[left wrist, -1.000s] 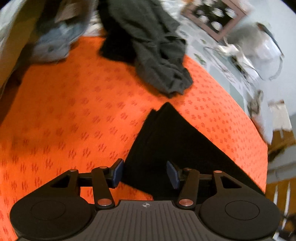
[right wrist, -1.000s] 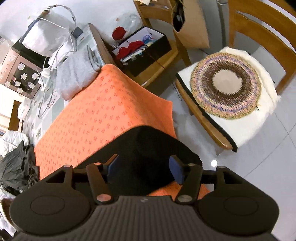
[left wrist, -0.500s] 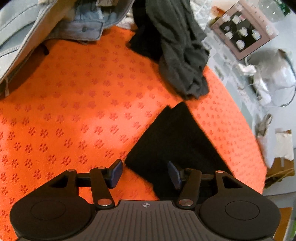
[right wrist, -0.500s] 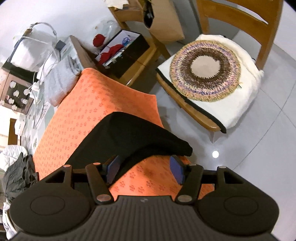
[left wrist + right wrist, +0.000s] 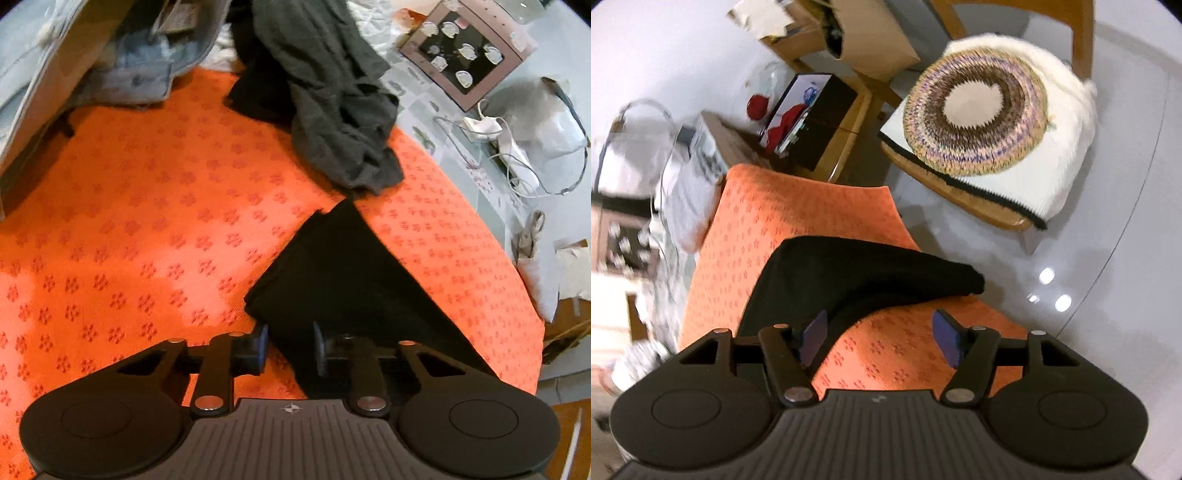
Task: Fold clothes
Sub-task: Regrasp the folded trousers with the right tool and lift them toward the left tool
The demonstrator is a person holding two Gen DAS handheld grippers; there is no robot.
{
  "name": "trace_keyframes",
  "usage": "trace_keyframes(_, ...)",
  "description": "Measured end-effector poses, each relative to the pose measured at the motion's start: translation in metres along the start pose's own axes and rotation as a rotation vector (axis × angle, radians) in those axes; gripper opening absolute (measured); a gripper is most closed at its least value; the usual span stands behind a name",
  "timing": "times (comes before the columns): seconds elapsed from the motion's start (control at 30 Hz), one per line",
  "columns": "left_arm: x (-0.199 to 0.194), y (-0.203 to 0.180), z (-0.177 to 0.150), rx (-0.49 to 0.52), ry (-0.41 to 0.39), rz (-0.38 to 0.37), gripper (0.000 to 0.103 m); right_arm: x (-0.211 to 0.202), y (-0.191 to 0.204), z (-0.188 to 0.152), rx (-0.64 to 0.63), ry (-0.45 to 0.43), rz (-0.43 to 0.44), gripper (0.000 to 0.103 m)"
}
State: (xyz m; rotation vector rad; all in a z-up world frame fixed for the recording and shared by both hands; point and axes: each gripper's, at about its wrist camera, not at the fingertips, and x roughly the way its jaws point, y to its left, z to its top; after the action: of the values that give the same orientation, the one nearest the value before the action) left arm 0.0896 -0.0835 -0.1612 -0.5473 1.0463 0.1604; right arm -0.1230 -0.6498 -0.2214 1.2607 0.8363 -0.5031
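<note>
Item 1, black garment (image 5: pixel 332 280): soft matte knit, partly folded into a long tapering wedge w/ layered edges. Lies on the orange cloth (image 5: pixel 147 221); one end droops over the table edge in the right wrist view (image 5: pixel 886 273). I judge it about mid-fold; final tuck and squaring still to do.

Item 2, grey garment (image 5: pixel 332 110): crumpled, thin, heaped at the far side, tip near the black one's point. Not folded.

Item 3, denim piece (image 5: pixel 140 70): pale blue, bunched, far left. Not folded.

Item 4, orange cloth: coarse weave, small repeating flower print, covers the table.

Item 5, left gripper (image 5: pixel 290 345): my jaws closing, near edge of black garment between them; pads look about on the fabric.

Item 6, right gripper (image 5: pixel 881 341): jaws spreading wider, only orange cloth between; left pad just beside the black hem.

Item 7, chair cushion (image 5: pixel 975 114): round, ringed crochet, on white fleece.
</note>
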Motion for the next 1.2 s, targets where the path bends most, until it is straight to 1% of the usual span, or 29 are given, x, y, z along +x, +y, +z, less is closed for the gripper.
trace_keyframes(0.03,-0.002,-0.004,0.001,0.016,-0.01,0.006,0.018,0.004,-0.004,0.001,0.031,0.001,0.015,0.071)
trace_keyframes(0.1,-0.007,-0.012,0.002,0.049,-0.031,0.017,0.017,0.017,-0.016,0.003,0.133,0.008,0.065,0.072)
trace_keyframes(0.2,-0.013,-0.018,0.006,0.066,-0.041,0.025,0.016,0.039,-0.035,0.008,0.283,0.021,0.127,0.076)
trace_keyframes(0.4,-0.023,-0.028,0.011,0.087,-0.056,0.031,0.016,0.09,-0.056,0.007,0.481,0.095,0.189,0.076)
trace_keyframes(0.53,-0.028,-0.032,0.012,0.089,-0.07,0.034,0.016,0.114,-0.062,0.002,0.585,0.122,0.242,0.076)
trace_keyframes(0.6,-0.03,-0.033,0.011,0.086,-0.078,0.036,0.016,0.123,-0.063,0.002,0.62,0.127,0.265,0.067)
trace_keyframes(0.63,-0.031,-0.033,0.01,0.085,-0.082,0.036,0.016,0.128,-0.063,0.002,0.636,0.129,0.277,0.052)
trace_keyframes(0.67,-0.032,-0.033,0.009,0.082,-0.086,0.035,0.016,0.13,-0.063,0.002,0.659,0.11,0.291,0.03)
trace_keyframes(0.7,-0.034,-0.033,0.008,0.08,-0.09,0.034,0.016,0.129,-0.061,0.003,0.669,0.092,0.29,0.019)
trace_keyframes(0.73,-0.036,-0.033,0.007,0.077,-0.096,0.031,0.016,0.126,-0.058,0.006,0.654,0.075,0.285,0.015)
trace_keyframes(0.77,-0.038,-0.033,0.007,0.073,-0.103,0.029,0.016,0.118,-0.048,0.01,0.593,0.051,0.281,0.014)
trace_keyframes(0.83,-0.043,-0.031,0.006,0.064,-0.119,0.018,0.016,0.101,-0.026,0.018,0.458,0.0,0.271,0.014)
trace_keyframes(0.93,-0.053,-0.029,0.005,0.059,-0.145,0.007,0.015,0.066,0.013,0.025,0.29,-0.078,0.315,0.013)
trace_keyframes(1.03,-0.067,-0.031,0.002,0.089,-0.198,0.011,0.015,0.035,0.055,0.028,0.103,-0.122,0.313,0.013)
trace_keyframes(1.1,-0.078,-0.031,0.001,0.105,-0.232,0.011,0.015,0.014,0.083,0.023,-0.019,-0.146,0.314,0.012)
trace_keyframes(1.2,-0.097,-0.021,0.004,0.093,-0.27,-0.01,0.015,-0.017,0.119,0.006,-0.172,-0.192,0.322,0.012)
